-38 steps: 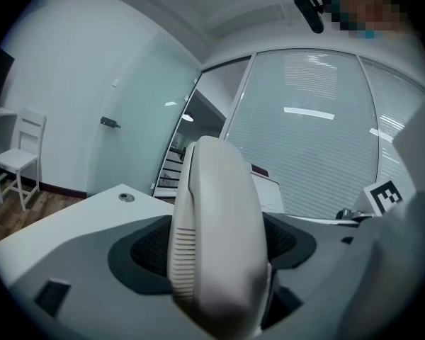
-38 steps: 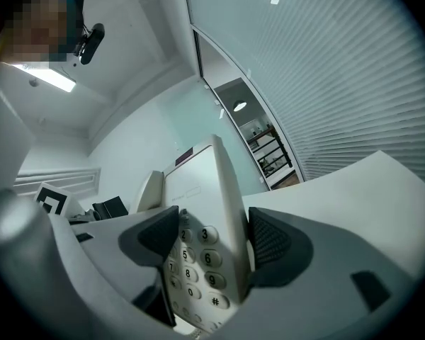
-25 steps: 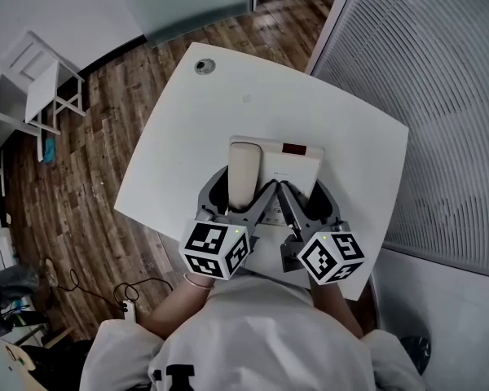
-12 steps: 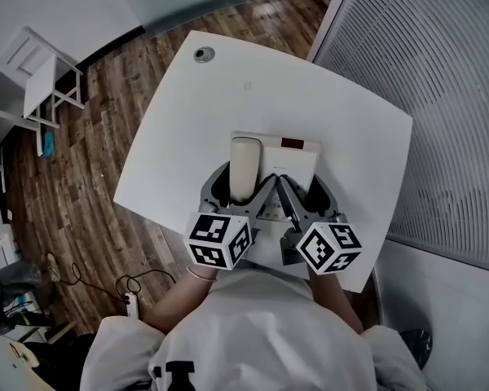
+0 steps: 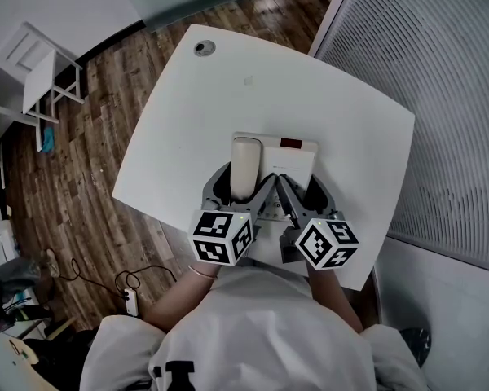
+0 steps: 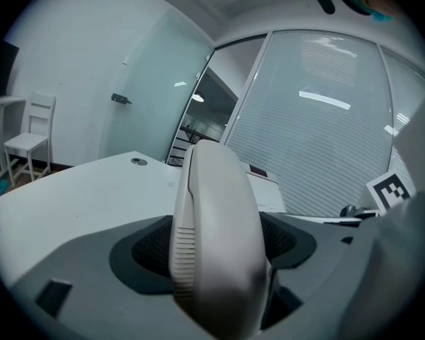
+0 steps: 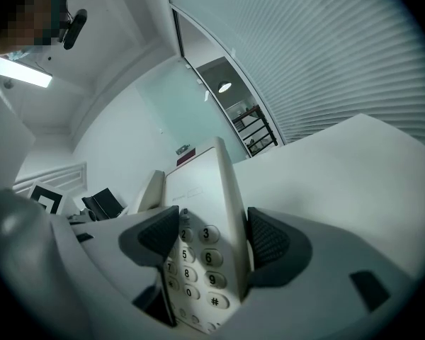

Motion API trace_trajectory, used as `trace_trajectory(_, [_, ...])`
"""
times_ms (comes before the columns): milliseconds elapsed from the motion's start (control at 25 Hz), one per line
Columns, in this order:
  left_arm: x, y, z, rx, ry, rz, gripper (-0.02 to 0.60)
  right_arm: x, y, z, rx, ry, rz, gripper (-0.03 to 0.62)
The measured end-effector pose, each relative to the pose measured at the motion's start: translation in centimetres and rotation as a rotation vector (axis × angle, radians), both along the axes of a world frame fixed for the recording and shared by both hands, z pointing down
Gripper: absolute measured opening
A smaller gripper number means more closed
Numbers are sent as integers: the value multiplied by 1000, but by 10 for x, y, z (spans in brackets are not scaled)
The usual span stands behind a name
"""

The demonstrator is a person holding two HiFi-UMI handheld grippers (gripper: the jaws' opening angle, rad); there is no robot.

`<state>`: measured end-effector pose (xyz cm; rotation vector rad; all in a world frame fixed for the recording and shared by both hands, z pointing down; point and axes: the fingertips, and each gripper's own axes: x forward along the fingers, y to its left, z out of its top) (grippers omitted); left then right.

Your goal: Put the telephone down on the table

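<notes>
Head view: I am holding the telephone (image 5: 292, 163) at the near side of the table (image 5: 187, 96), resting or just above, I cannot tell. Left gripper view: my left gripper (image 6: 216, 250) is clamping the handset (image 6: 211, 204). Right gripper view: my right gripper (image 7: 205, 239) is pinching the keypad side; I judge letting go is what remains

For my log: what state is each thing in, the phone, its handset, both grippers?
Cream plastic handset: lying on the telephone's left side.
White push-button desk telephone: held; contact with the white table unclear.
Left gripper: fingers shut on the handset.
Right gripper: fingers shut on the telephone's keypad edge.
</notes>
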<state>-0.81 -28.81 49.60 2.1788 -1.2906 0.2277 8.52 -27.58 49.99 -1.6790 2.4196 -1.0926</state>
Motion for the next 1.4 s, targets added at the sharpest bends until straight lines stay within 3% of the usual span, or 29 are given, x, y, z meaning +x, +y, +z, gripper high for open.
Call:
trace_trajectory(720, [0, 3, 23, -29, -25, 1, 371, 0, 4, 24, -22, 7, 19, 313])
trace_trajectory(1400, [4, -3, 42, -137, -107, 4, 367, 5, 1, 44, -84, 9, 60, 305])
